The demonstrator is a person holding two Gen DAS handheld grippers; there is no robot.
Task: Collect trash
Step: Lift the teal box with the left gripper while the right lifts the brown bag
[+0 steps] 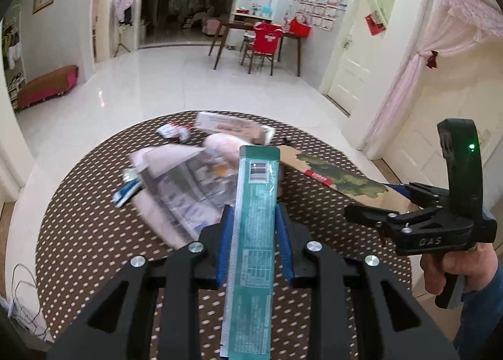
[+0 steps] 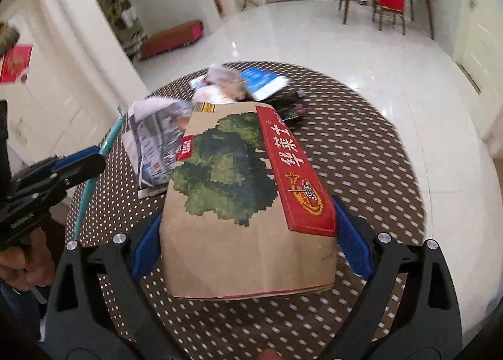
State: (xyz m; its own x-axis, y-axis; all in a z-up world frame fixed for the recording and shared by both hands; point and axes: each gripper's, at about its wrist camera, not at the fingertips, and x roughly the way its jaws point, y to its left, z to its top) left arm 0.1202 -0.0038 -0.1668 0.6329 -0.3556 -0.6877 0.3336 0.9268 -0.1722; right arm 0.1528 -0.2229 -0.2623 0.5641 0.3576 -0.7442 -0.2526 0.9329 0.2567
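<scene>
A long teal snack wrapper (image 1: 251, 250) stands upright between the blue pads of my left gripper (image 1: 254, 218), which is shut on it. In the right wrist view the same wrapper (image 2: 94, 177) shows edge-on, with the left gripper (image 2: 78, 165) at the far left. My right gripper (image 2: 250, 242) is shut on a brown carton (image 2: 226, 202) printed with a green tree and a red band, its pads pressing both sides. The carton (image 1: 339, 177) and right gripper (image 1: 396, 191) sit to the right in the left wrist view. Both hover over the round polka-dot table (image 1: 78, 202).
More litter lies on the table (image 2: 361, 155): a crumpled printed plastic bag (image 1: 176, 183), a small red-white wrapper (image 1: 173, 132), a flat box (image 1: 232, 127), a blue-white box (image 2: 264, 80) and a dark wrapper (image 2: 292, 108). A dining table with chairs (image 1: 261, 42) stands across the tiled floor.
</scene>
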